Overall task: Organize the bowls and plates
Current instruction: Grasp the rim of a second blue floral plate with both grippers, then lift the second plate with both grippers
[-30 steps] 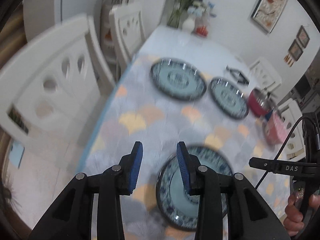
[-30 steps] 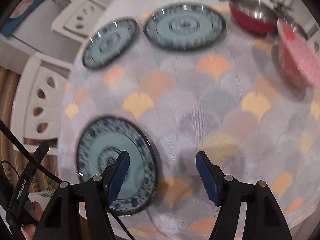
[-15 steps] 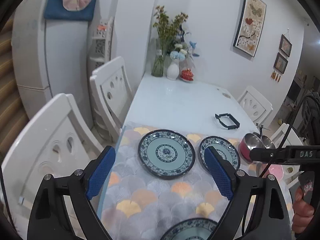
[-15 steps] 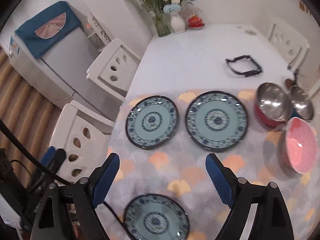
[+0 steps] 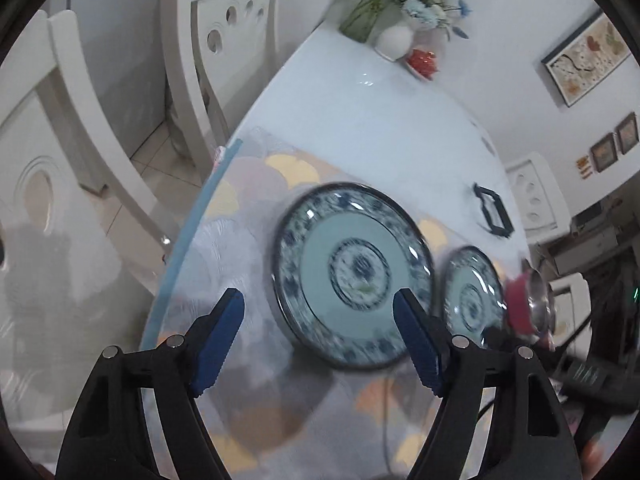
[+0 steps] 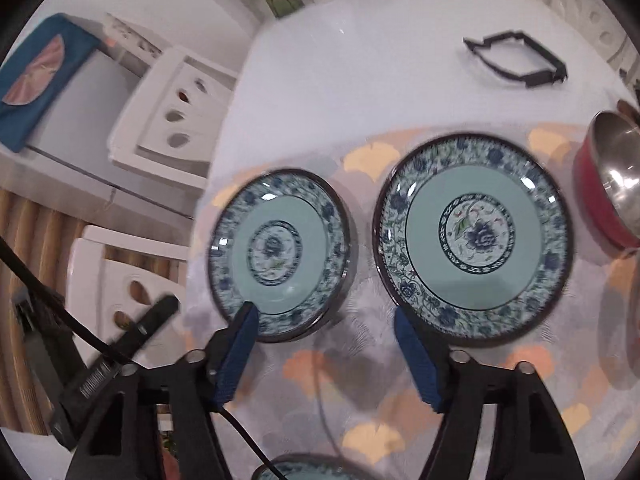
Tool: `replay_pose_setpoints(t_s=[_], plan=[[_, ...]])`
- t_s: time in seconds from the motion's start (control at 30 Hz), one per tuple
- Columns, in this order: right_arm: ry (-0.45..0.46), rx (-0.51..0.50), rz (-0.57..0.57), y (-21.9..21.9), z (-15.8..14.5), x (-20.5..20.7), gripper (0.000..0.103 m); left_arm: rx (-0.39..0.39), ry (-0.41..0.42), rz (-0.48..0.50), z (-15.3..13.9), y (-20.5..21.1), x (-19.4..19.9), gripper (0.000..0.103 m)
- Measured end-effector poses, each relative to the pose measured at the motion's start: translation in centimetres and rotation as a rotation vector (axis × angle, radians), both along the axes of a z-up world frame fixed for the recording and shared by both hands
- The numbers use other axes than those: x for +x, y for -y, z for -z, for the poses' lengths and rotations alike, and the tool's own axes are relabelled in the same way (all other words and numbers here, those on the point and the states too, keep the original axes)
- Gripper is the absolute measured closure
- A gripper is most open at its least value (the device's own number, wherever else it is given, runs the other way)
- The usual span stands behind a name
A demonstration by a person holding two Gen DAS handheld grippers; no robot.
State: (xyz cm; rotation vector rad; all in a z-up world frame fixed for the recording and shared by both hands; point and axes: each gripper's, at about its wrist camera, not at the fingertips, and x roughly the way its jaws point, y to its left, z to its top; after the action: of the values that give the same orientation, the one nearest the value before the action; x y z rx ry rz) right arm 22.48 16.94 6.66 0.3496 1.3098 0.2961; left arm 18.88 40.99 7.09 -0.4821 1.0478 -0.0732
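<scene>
Both tongs now over the far plates, off the near-edge plate: left tongs (image 5: pixel 318 344) and right tongs (image 6: pixel 326 350) spread, closing, empty; stacking not begun.

White chairs (image 5: pixel 224 40) stand beside the white bench (image 5: pixel 380 120), on a pale tiled floor (image 5: pixel 160 160). Framed pictures (image 5: pixel 584 60) hang on the white wall.

Both blue-patterned plates (image 6: pixel 474 236) (image 6: pixel 278 254) look like glazed ceramic, shiny with glare spots on the rims. Right of the bigger plate, the red bowl (image 6: pixel 610 184) has a polished metal inside. The mat (image 6: pixel 320 364) under them seems finely textured, probably embossed plastic, though it's blurry.
</scene>
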Motion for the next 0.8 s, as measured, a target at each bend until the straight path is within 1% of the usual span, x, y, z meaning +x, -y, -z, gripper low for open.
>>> replay_pose_setpoints(t_s=[0.1,0.17,0.2,0.27,0.3,0.4,0.43,0.47,0.63,0.73,0.8], plan=[[-0.044,-0.014,-0.002,-0.6,2.6,0.2,0.042,0.036,0.001,0.009,0.8,0.1,1.9,0.031],[-0.072,-0.013,0.002,-0.8,4.2,0.5,0.044,0.057,-0.018,0.011,1.5,0.1,2.9,0.039],[-0.076,-0.013,0.000,-0.9,4.6,0.7,0.046,0.056,-0.031,0.006,2.1,0.0,3.5,0.041],[-0.064,-0.025,-0.028,-1.4,5.2,1.1,0.046,0.023,-0.043,-0.006,3.0,-0.5,4.0,0.045],[-0.059,-0.030,-0.045,-1.6,5.5,1.2,0.048,0.008,-0.043,-0.009,3.4,-0.6,4.1,0.046],[-0.029,-0.044,-0.065,-2.0,5.5,1.4,0.049,0.030,-0.052,0.005,4.2,-0.2,4.5,0.057],[-0.019,-0.047,-0.072,-2.1,5.5,1.5,0.050,0.041,-0.056,0.012,4.5,-0.1,4.7,0.070],[-0.010,-0.053,-0.078,-2.2,5.5,1.6,0.050,0.051,-0.064,0.013,4.7,0.0,4.8,0.077],[0.024,-0.083,-0.099,-3.2,5.5,2.6,0.053,0.022,-0.049,0.003,5.2,-0.6,5.2,0.078],[0.043,-0.105,-0.116,-3.9,5.5,3.1,0.056,0.029,-0.040,0.018,5.3,-0.3,6.0,0.078],[0.065,-0.143,-0.140,-4.6,5.6,3.4,0.057,0.037,-0.033,0.038,5.4,-0.1,6.4,0.078]])
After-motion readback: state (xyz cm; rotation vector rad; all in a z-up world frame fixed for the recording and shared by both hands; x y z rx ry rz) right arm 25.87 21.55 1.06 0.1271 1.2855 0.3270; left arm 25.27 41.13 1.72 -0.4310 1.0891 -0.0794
